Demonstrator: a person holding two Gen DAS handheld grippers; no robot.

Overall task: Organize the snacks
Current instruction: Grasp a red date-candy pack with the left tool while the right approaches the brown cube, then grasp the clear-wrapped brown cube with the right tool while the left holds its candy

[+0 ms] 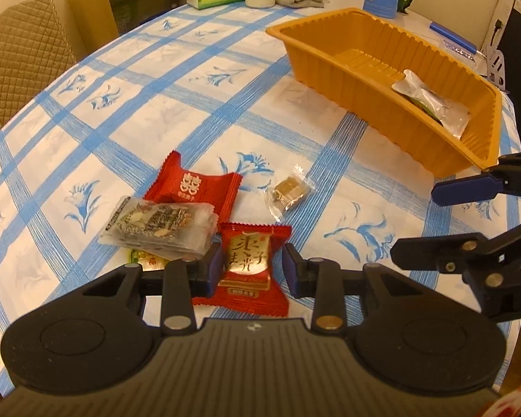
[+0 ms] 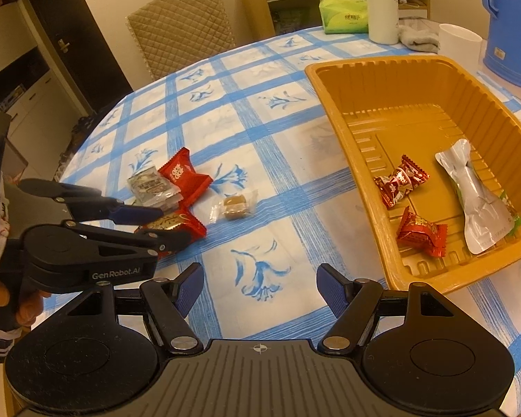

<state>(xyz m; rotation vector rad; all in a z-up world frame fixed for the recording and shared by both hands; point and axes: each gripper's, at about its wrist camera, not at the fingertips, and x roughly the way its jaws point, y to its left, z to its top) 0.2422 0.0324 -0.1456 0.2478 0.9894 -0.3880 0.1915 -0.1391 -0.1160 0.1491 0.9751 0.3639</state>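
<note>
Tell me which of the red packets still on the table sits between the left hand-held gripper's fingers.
The red packet with the gold label, nearest the camera. The other red packet, with the white double emblem, lies farther off behind the clear wrapped snack.

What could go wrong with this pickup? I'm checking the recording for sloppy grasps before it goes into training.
1. The left gripper straddles the red-and-gold candy packet, but the clear nut-bar wrapper lies right against its left pad, so that could get pinched or dragged along.
2. The pads sit around the packet's puffy middle; a slick wrapper might slip out on the way to the orange tray.
3. The right gripper hovers open nearby, and the two could bump.
</note>
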